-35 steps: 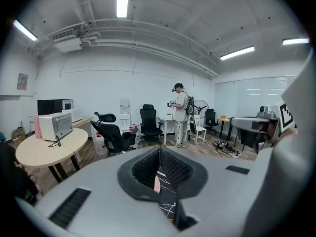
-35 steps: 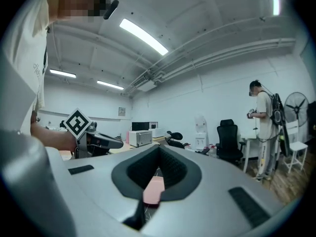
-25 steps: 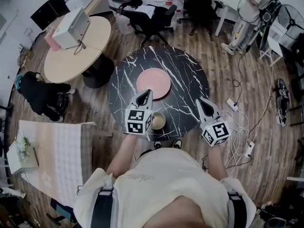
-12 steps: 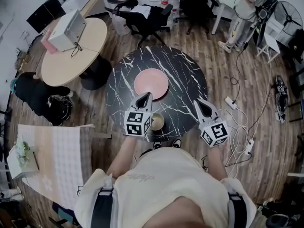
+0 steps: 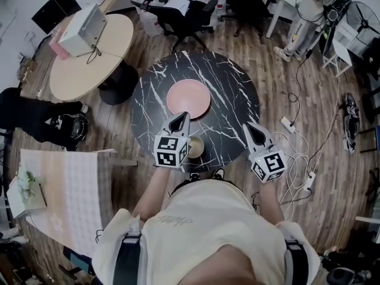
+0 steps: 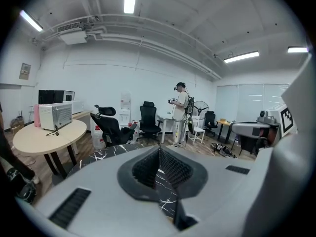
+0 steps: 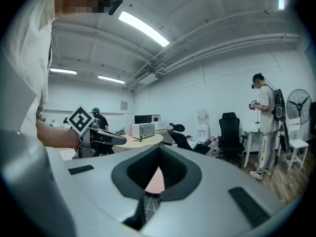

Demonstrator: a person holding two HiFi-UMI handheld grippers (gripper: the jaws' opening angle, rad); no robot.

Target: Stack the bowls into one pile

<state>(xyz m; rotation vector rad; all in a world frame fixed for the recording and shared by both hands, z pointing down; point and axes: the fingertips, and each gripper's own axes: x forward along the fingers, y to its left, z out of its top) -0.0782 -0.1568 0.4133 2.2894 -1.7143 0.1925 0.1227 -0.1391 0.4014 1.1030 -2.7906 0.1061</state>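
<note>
step: pre-grasp, nothing stacked | left gripper, right gripper: jaws pressed together, empty | tan bowl at near tabletop edge, pink bowl centre (apart) | next: spread left jaws, pinch tan bowl's rim

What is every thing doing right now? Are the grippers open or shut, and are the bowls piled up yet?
left gripper: shut, holding nothing.
right gripper: shut, holding nothing.
pink bowl: sitting by itself on the black marble table, nothing stacked in it.
small tan bowl: right way up near the table's edge, beside the left gripper, not stacked yet.
</note>
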